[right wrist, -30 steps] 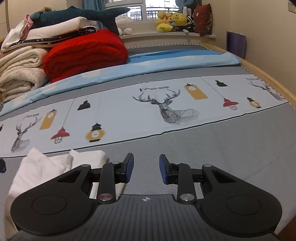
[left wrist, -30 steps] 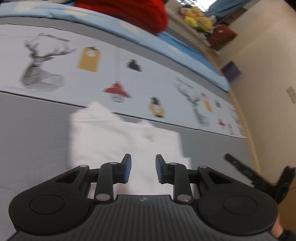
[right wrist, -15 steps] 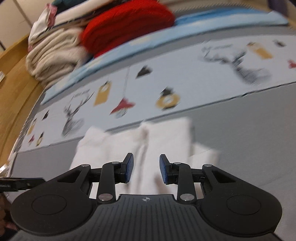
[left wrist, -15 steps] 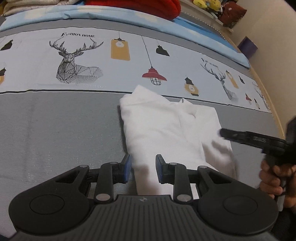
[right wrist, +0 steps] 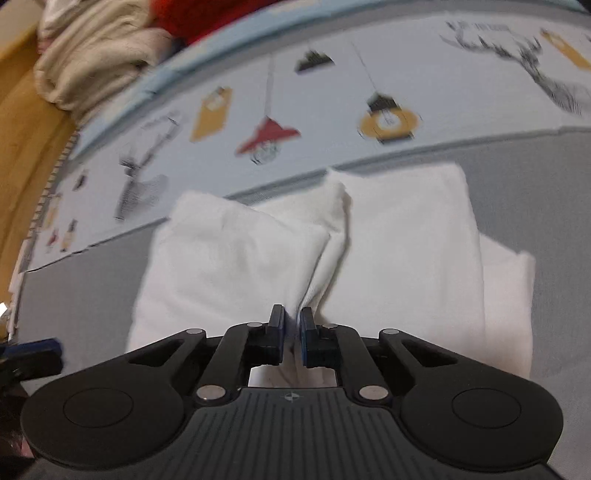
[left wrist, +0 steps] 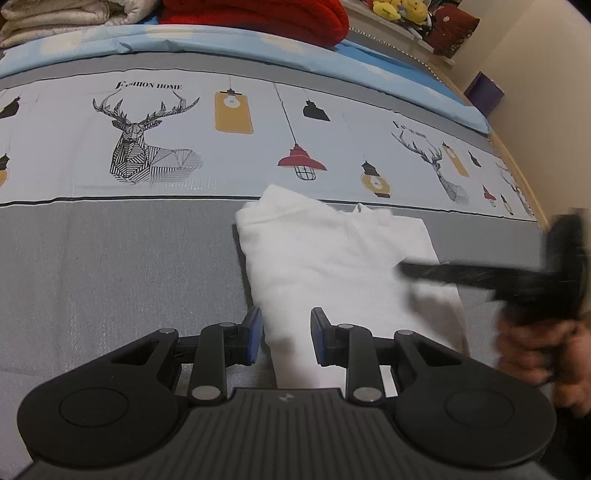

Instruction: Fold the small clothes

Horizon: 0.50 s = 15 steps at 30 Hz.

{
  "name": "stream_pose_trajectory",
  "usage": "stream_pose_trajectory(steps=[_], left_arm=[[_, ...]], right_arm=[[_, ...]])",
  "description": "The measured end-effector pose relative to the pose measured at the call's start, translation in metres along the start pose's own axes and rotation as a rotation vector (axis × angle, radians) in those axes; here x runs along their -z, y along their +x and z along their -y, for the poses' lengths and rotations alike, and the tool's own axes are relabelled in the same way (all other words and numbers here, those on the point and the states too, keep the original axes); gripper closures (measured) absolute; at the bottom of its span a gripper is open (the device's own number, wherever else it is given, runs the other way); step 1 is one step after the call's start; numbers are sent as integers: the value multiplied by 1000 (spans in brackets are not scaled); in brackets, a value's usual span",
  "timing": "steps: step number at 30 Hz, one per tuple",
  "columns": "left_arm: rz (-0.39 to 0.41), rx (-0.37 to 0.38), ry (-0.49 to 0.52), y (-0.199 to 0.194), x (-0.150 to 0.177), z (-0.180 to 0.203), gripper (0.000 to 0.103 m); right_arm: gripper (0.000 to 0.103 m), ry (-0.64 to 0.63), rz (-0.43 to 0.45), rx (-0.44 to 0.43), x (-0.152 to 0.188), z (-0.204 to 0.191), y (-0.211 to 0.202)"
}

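Note:
A white garment (left wrist: 332, 251) lies partly folded on the grey band of the bed cover (left wrist: 110, 277). My left gripper (left wrist: 286, 336) hovers open over its near left corner, and the cloth shows between the pads without being pinched. In the right wrist view the garment (right wrist: 406, 236) shows two folded flaps meeting at a central crease. My right gripper (right wrist: 292, 328) is closing, its pads nearly together on a raised ridge of that cloth. In the left wrist view the right gripper (left wrist: 406, 271) is a black blur over the garment's right side, held by a person's hand (left wrist: 535, 350).
The printed strip with deer and lamps (left wrist: 155, 147) runs behind the garment. A red blanket (left wrist: 258, 14), beige folded bedding (right wrist: 92, 55) and plush toys (left wrist: 399, 9) sit at the far side. The wooden bed edge (left wrist: 517, 166) borders the right.
My right gripper swung down over the white garment and its jaws went from apart to nearly together on a fold of it. The left gripper shifted a little sideways, its jaws unchanged.

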State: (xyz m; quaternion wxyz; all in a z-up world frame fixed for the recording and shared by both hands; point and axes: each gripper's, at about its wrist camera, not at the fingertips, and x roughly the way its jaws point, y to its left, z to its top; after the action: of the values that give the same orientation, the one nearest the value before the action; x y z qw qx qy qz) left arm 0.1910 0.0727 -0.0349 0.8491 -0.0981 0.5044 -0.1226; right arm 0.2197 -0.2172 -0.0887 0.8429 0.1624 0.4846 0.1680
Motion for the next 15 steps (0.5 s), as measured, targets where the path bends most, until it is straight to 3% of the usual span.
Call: stream_pose_trajectory(steps=[3, 4, 6, 10, 12, 15], left_arm=[[4, 4, 34, 2, 0, 8, 73], [3, 6, 48, 3, 0, 11, 73], [3, 13, 70, 6, 0, 19, 73], [-18, 28, 103, 17, 4, 37, 73], [-34, 42, 122, 23, 7, 48, 73], [-64, 68, 148, 34, 12, 62, 72]], right_arm=[[98, 54, 174, -149, -1, 18, -56], [98, 50, 230, -160, 0, 25, -73], [98, 33, 302, -65, 1, 43, -94], [92, 139, 218, 166, -2, 87, -87], [88, 186, 163, 183, 2, 103, -84], [59, 218, 114, 113, 13, 114, -88]])
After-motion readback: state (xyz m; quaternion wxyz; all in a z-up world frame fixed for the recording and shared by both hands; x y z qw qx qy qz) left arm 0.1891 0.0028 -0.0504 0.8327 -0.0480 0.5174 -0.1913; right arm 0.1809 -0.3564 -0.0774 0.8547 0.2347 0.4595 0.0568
